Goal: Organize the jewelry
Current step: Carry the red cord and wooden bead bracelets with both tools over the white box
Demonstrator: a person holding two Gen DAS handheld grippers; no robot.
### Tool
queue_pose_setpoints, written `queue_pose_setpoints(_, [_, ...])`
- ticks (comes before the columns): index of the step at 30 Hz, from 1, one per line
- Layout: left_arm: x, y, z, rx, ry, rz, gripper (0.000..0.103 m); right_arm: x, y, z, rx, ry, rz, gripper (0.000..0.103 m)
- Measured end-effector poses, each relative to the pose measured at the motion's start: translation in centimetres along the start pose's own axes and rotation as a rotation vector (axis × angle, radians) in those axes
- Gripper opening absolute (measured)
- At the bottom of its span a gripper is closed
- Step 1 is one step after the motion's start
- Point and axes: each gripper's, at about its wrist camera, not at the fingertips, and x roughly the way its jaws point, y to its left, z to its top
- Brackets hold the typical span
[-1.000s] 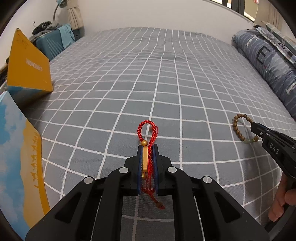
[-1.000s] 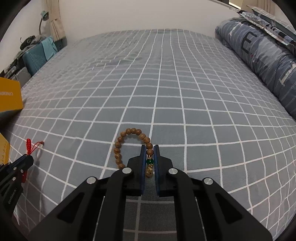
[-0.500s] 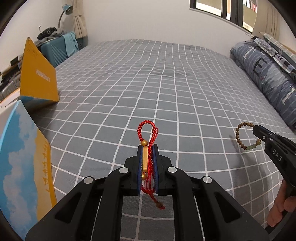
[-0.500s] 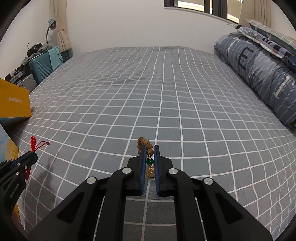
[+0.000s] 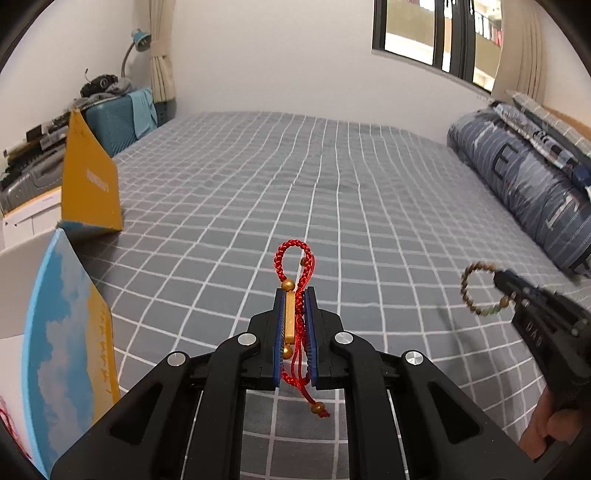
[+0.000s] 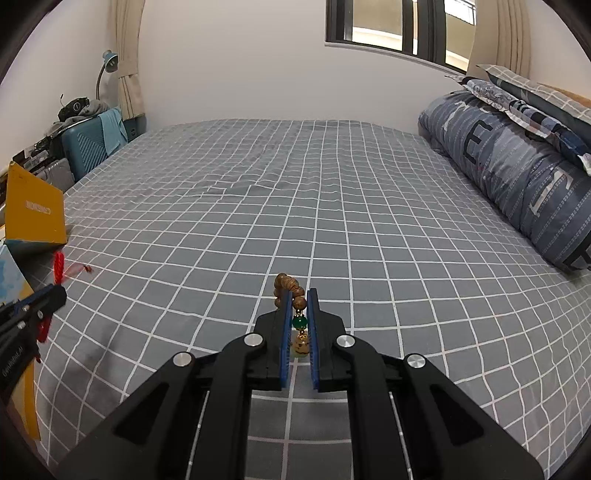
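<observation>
Where bed (image 6: 332, 206) spreads, window (image 6: 399, 26), pillows (image 6: 517, 155)

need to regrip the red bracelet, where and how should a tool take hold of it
Take the red bracelet across its gold bar, coming in along the bar's length from the tassel end, as the left tool grips it. The bar is its only rigid, straight part; the braided loop above and the cord ends below are limp and would likely slip or twist.
</observation>
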Motion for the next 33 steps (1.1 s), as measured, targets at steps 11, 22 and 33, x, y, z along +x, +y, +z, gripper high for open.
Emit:
queue_pose_setpoints(11, [-3.7,0.7,1.0,-0.004,-0.037,0.002,0.009,-3.7,3.0,1.7,-0.036,-0.044,0.051,0.007])
queue_pose_setpoints(22, [-13.1,8.3,1.6,-0.048,-0.073,0.065,0.01,-10.4,12.3,4.0,-0.106,-0.092,0.204,0.007])
queue_pose_setpoints(33, [-18.6,20.6,-0.6,-0.174,-0.019,0.248,0.01,-16.2,25.7,2.3,-0.26,-0.077,0.376,0.007])
